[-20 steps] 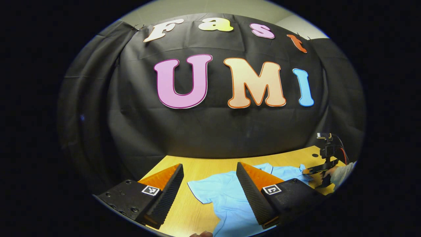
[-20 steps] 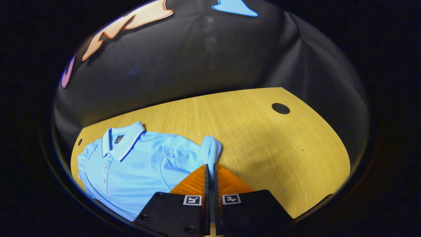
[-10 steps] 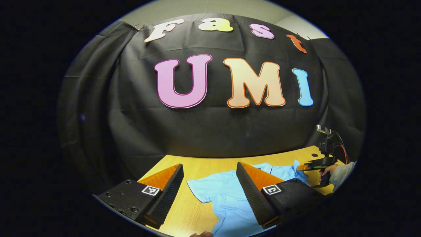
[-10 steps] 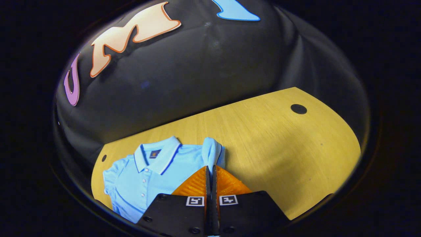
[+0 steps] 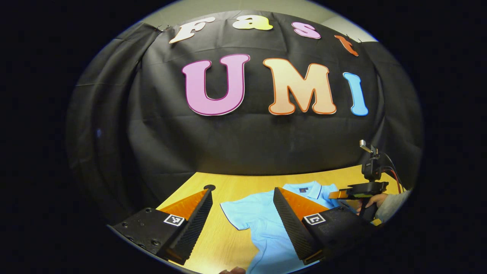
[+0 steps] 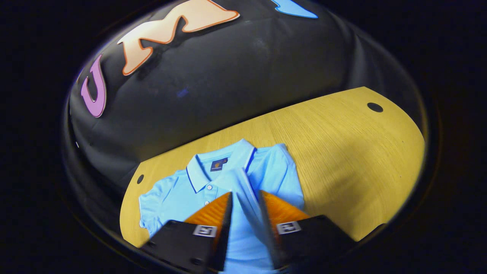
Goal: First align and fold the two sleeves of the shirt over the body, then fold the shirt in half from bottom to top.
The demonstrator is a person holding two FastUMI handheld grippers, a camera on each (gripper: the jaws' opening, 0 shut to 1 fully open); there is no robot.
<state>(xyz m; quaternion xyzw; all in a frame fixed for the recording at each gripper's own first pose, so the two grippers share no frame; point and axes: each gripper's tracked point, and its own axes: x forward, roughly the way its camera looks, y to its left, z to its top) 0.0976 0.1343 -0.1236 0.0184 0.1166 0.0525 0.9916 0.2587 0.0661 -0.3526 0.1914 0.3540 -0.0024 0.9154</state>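
One yellow wooden table (image 6: 342,152) carries the light-blue polo shirt (image 6: 179,190), at 8 o'clock in the right gripper view. The left gripper (image 5: 241,213) gapes wide, empty. The right gripper (image 6: 245,213) stands partly open around a blurred sleeve fold (image 6: 247,198); contact unclear.

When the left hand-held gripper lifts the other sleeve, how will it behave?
Probably floppy: the sleeve between the right hand-held gripper fingers drapes in a soft strip. Likely light, thin knit lying flat on the table. The flat left sleeve may bunch rather than slide.
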